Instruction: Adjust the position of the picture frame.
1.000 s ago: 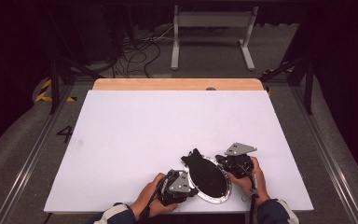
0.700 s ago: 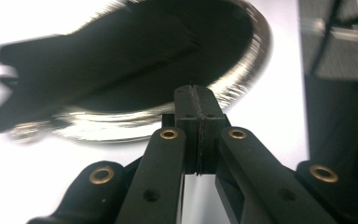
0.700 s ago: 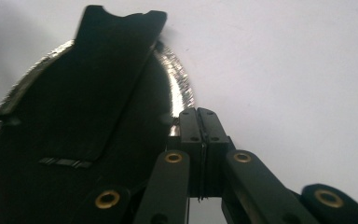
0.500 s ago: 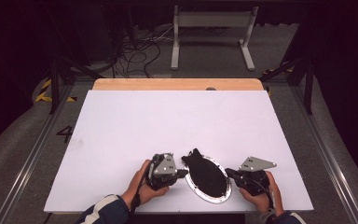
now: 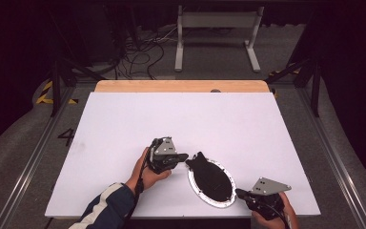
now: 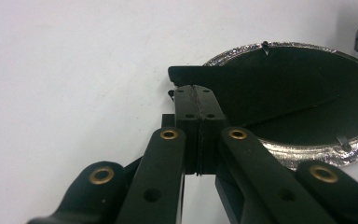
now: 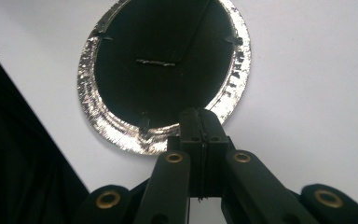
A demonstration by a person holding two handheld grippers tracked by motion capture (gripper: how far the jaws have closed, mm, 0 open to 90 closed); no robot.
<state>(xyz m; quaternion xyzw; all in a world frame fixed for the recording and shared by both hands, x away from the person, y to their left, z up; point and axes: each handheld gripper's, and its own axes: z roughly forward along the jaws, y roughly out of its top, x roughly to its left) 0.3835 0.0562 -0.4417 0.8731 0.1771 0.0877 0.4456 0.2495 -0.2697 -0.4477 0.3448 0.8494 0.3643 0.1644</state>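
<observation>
A white worktop (image 5: 124, 124) carries one oval picture frame (image 5: 211, 182) lying face down near its front edge, silver rim around a black backing, its black stand flap (image 6: 223, 79) raised. The left hand-held gripper (image 5: 183, 157) sits just beside the flap, jaws pressed together. The right hand-held gripper (image 5: 240, 193), jaws together, rests at the frame's near rim.

Right hand (image 5: 272, 217) cut off below

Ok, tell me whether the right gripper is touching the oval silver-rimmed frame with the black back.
Cannot tell. In the right gripper view the right gripper, fingers shut, overlaps the oval silver-rimmed frame at its rim, but neither contact nor a gap shows plainly.
</observation>
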